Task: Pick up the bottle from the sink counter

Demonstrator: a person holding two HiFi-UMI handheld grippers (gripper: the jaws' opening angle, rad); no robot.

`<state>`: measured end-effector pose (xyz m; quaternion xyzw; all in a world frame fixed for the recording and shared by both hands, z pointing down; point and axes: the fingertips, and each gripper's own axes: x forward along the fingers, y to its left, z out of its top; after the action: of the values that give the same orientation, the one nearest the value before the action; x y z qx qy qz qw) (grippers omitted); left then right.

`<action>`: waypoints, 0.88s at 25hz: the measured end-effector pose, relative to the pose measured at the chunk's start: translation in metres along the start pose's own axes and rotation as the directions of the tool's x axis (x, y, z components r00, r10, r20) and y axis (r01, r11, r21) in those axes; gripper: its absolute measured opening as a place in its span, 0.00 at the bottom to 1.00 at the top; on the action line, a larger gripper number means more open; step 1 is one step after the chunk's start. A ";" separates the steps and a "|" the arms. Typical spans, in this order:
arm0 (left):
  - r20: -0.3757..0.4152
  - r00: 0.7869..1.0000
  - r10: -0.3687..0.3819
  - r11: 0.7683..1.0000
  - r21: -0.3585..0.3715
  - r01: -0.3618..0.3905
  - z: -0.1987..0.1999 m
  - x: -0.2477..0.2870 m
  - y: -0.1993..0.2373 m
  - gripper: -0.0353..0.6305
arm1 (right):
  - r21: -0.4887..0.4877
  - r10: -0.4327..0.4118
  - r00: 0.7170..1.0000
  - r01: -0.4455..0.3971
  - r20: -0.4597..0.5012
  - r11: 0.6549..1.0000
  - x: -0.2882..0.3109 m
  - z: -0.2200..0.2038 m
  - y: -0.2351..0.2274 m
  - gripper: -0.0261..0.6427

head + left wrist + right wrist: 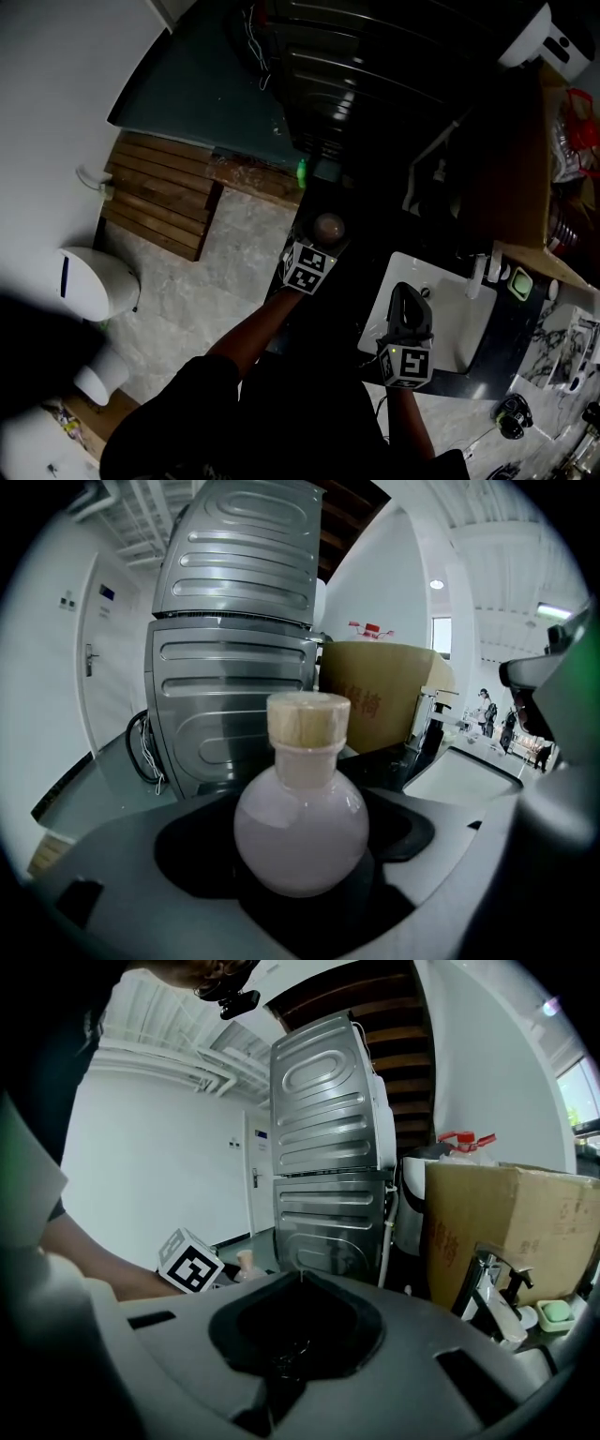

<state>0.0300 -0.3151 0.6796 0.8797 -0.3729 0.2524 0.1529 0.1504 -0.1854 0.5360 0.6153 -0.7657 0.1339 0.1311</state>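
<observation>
The bottle point(300, 832) has a round, pale pink body and a cork-coloured stopper point(307, 719). It stands upright between the jaws of my left gripper point(300, 902), which is shut on its body. In the head view the bottle point(329, 226) shows just beyond the left gripper point(319, 246), held above the dark floor to the left of the sink. My right gripper point(404, 298) hovers over the left rim of the white sink point(469, 323). Its jaws are together with nothing in them point(296, 1279). The right gripper view also catches the bottle point(246, 1265) small at the left.
A tap point(480, 272) and a green soap dish point(521, 284) sit behind the sink. A cardboard box point(525, 169) stands beyond them, next to stacked steel machines point(375, 66). Small items lie on the marble counter point(553, 352). A toilet point(94, 281) and wooden boards point(159, 192) are at the left.
</observation>
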 end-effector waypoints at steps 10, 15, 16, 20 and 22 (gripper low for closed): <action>0.086 0.996 0.004 1.000 0.020 -0.006 0.037 -0.077 -0.057 0.63 | 0.019 -0.023 0.997 0.021 0.074 1.000 -0.056 0.008 -0.009 0.10; 0.137 0.991 0.000 1.000 0.027 -0.004 0.048 -0.119 -0.093 0.63 | 0.023 -0.022 0.994 0.020 0.107 1.000 -0.092 0.013 -0.006 0.10; 0.148 0.989 -0.003 0.999 0.034 -0.002 0.048 -0.127 -0.100 0.63 | 0.025 -0.021 0.993 0.018 0.113 1.000 -0.099 0.013 -0.005 0.10; 0.165 0.986 -0.012 0.998 0.058 0.003 0.047 -0.162 -0.137 0.63 | 0.032 -0.003 0.993 -0.001 0.115 0.999 -0.129 0.005 0.002 0.10; 0.191 0.981 -0.014 0.998 0.060 0.003 0.048 -0.179 -0.155 0.63 | 0.038 0.001 0.993 -0.005 0.116 0.999 -0.145 0.000 0.006 0.10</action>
<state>0.0529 -0.1284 0.5274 0.9057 -0.3743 0.1770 0.0912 0.1747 -0.0530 0.4830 0.6232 -0.7703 0.1126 0.0744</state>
